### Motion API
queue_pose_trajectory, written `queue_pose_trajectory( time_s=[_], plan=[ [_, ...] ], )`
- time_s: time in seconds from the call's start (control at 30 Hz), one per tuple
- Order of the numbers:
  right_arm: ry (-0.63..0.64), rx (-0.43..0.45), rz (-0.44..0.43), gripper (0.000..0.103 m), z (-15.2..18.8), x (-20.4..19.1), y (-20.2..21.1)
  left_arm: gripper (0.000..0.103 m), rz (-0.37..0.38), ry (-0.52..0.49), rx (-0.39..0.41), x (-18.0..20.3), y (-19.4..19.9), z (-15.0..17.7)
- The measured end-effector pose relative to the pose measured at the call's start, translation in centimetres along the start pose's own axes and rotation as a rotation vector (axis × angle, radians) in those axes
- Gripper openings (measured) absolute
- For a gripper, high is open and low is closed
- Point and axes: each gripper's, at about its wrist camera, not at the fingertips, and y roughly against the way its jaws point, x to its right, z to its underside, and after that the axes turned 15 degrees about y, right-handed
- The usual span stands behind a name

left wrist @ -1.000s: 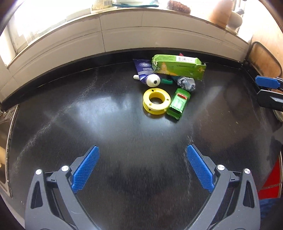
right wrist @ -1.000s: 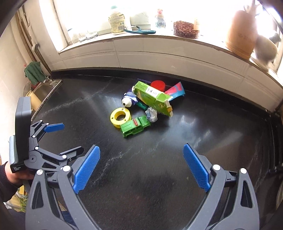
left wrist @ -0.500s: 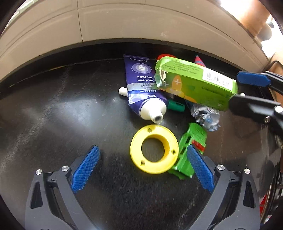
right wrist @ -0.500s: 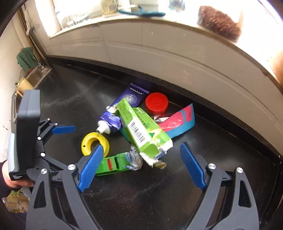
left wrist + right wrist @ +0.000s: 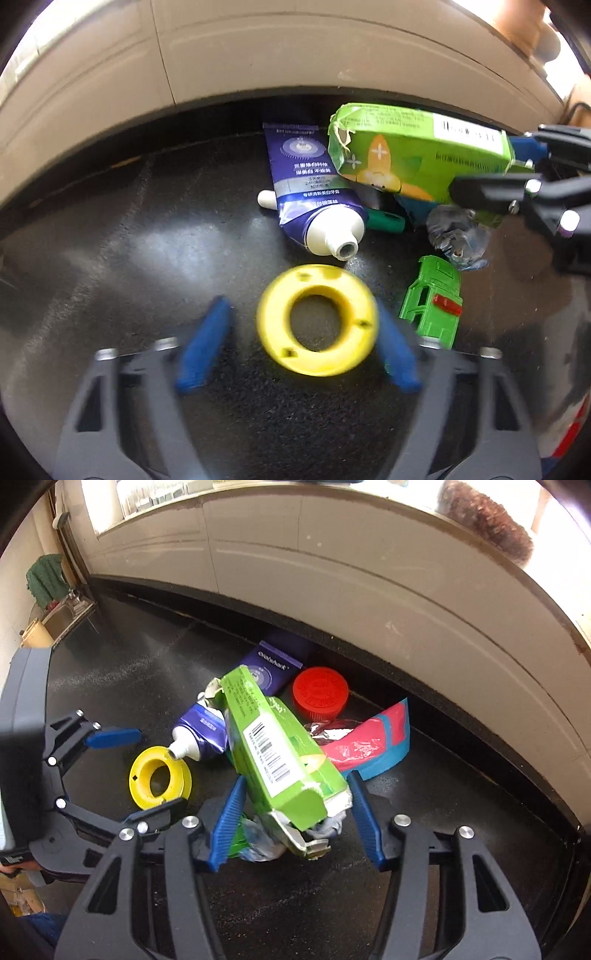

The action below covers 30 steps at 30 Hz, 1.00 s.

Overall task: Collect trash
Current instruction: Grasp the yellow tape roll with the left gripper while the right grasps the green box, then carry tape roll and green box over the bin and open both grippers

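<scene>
- We see our left gripper (image 5: 301,341) low in its frame, jaws closing around a yellow plastic ring (image 5: 317,319) flat on the black countertop (image 5: 129,240); the right pad is at the rim, the left pad apart from it.
- Our right gripper (image 5: 293,821), at lower centre of its frame, is closing on the torn end of a crumpled green cardboard carton (image 5: 280,753), pads just beside it.
- A purple toothpaste tube (image 5: 314,192), red screw cap (image 5: 320,693), pink-and-blue wrapper (image 5: 369,746) and green toy truck (image 5: 434,301) lie clustered at mid-frame.
</scene>
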Motion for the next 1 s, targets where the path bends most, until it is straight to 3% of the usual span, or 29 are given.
queue_pose_trajectory(
  time_s=[0.17, 0.37, 0.73, 1.0],
  plan=[
    [-0.092, 0.041, 0.001, 0.055, 1.1, 0.3, 2.2, 0.054, 0.019, 0.034, -0.005, -0.2, 1.1, 0.7],
    [-0.141, 0.083, 0.014, 0.055, 2.6, -0.8, 5.8, 0.054, 0.021, 0.049, 0.032, -0.7, 6.3, 2.6],
    [-0.191, 0.085, 0.036, 0.055, 9.4, -6.0, 10.6, 0.054, -0.002, 0.111, 0.028, -2.7, 13.4, 9.7],
    [-0.232, 0.07, 0.029, 0.055, 12.7, -9.4, 12.0, 0.054, -0.005, 0.108, 0.037, -3.1, 15.1, 12.1]
  ],
)
